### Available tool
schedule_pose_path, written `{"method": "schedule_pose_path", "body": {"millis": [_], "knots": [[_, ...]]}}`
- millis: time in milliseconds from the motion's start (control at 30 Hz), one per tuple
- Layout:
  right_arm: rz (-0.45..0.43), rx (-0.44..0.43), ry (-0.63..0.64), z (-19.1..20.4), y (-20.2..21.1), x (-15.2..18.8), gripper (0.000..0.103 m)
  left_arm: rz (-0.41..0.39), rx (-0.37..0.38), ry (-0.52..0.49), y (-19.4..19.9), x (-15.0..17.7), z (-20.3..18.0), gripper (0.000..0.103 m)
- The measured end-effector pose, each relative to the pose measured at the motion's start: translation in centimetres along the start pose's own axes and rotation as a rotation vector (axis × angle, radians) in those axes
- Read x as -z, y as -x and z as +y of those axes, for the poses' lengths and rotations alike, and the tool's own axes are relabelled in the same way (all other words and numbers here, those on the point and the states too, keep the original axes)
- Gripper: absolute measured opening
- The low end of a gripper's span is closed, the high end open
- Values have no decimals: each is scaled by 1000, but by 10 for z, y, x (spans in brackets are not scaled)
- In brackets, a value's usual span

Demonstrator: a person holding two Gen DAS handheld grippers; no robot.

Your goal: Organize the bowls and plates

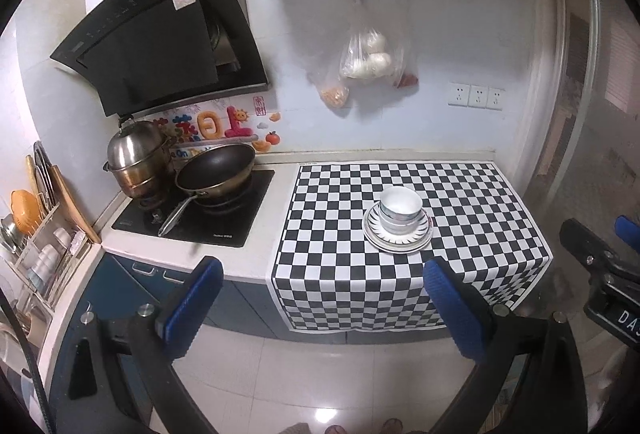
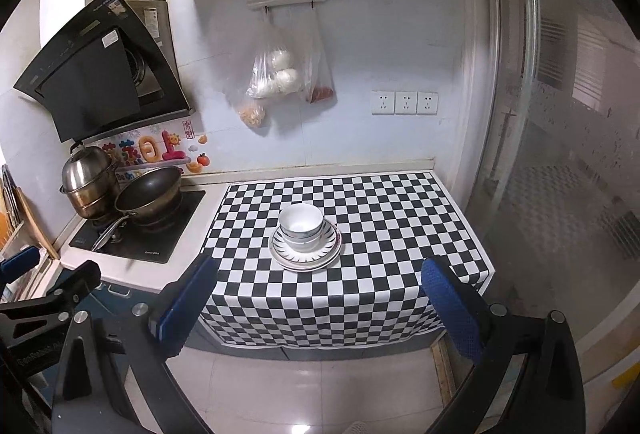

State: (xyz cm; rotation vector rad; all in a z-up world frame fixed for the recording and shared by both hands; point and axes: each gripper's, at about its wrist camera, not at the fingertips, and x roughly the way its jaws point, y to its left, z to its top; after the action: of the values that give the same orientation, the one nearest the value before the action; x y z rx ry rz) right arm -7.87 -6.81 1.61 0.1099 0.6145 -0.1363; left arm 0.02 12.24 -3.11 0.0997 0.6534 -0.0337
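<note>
White bowls (image 1: 401,209) (image 2: 301,226) sit nested on stacked plates (image 1: 416,240) (image 2: 330,250) with dark radial stripes, in the middle of the black-and-white checkered cloth (image 1: 480,210) (image 2: 400,234). My left gripper (image 1: 324,274) hangs open over the floor in front of the counter, short of the stack and to its left. My right gripper (image 2: 320,274) is open too, held back from the counter edge with the stack straight ahead between its blue fingertips. Nothing is held in either. The right gripper's body (image 1: 600,274) shows at the right edge of the left wrist view.
A wok (image 1: 216,170) and a steel steamer pot (image 1: 136,162) stand on the hob left of the cloth. A dish rack (image 1: 44,246) with cups is at the far left. Plastic bags (image 2: 276,78) hang on the wall. A glass door (image 2: 560,154) bounds the right.
</note>
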Motion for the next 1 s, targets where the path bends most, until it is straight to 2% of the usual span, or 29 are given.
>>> {"method": "schedule_pose_path", "body": {"millis": [400,1000], "knots": [[-24,50,10,10,10,-6,103,-14,-1,4,7,-1,4,103],[6,106,-12,-1,5,1,103,-15,32,-35,1,-5,-6,103]]}}
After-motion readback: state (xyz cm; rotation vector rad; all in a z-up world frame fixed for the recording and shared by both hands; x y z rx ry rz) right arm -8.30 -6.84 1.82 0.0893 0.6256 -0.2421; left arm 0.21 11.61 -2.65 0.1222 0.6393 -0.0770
